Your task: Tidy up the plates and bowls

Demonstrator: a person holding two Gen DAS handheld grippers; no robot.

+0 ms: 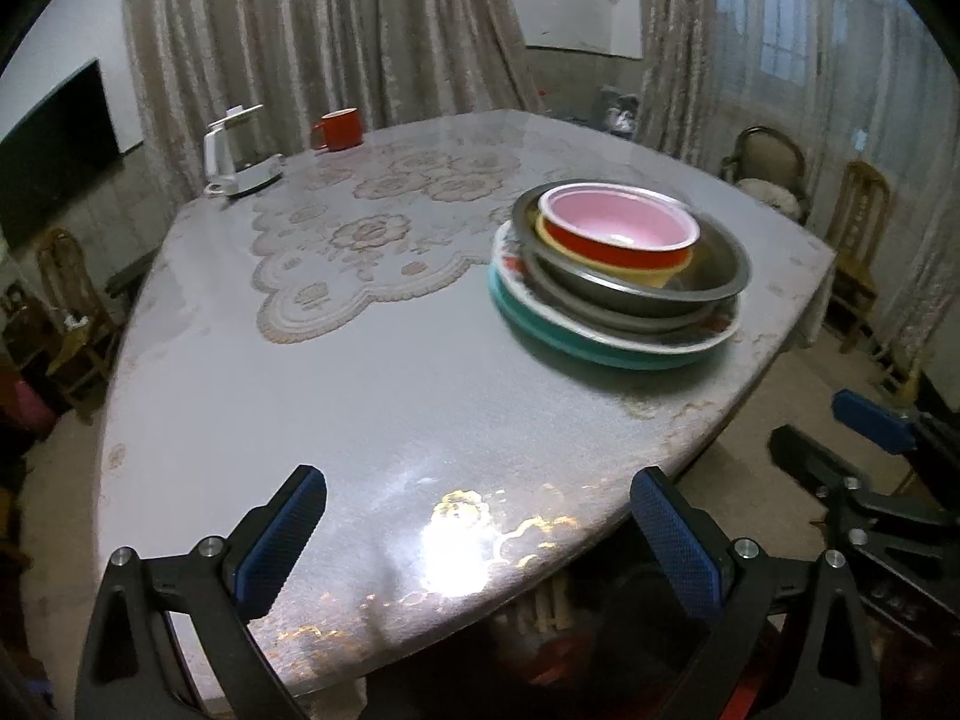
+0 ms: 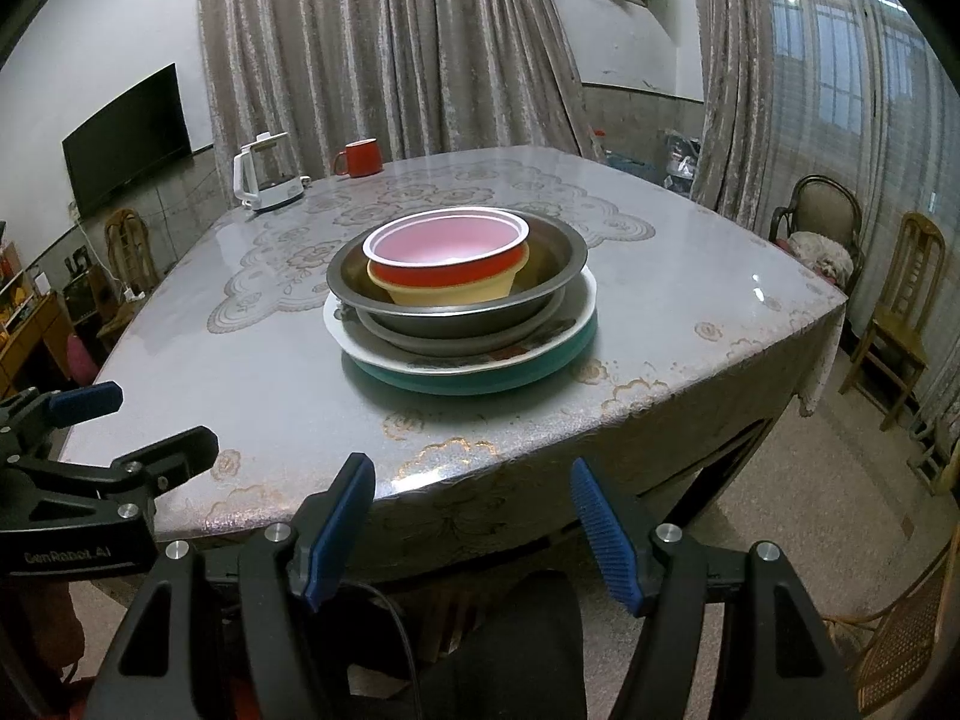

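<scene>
A stack of dishes stands on the table [image 2: 270,384]. A red bowl with a pink inside [image 2: 447,252] sits in a yellow bowl [image 2: 456,294], inside two steel basins [image 2: 558,264], on a white plate [image 2: 576,324] and a teal plate [image 2: 480,381]. The stack also shows at the right of the left wrist view [image 1: 618,240]. My left gripper [image 1: 480,516] is open and empty over the table's near edge. My right gripper [image 2: 471,510] is open and empty in front of the table, short of the stack. Each gripper shows in the other's view: the right one [image 1: 864,432], the left one [image 2: 138,420].
A white kettle [image 2: 264,180] and a red mug [image 2: 360,157] stand at the far left of the table. Wooden chairs [image 2: 900,312] stand to the right, another chair [image 2: 129,252] to the left. A lace-patterned cloth [image 1: 372,240] covers the table.
</scene>
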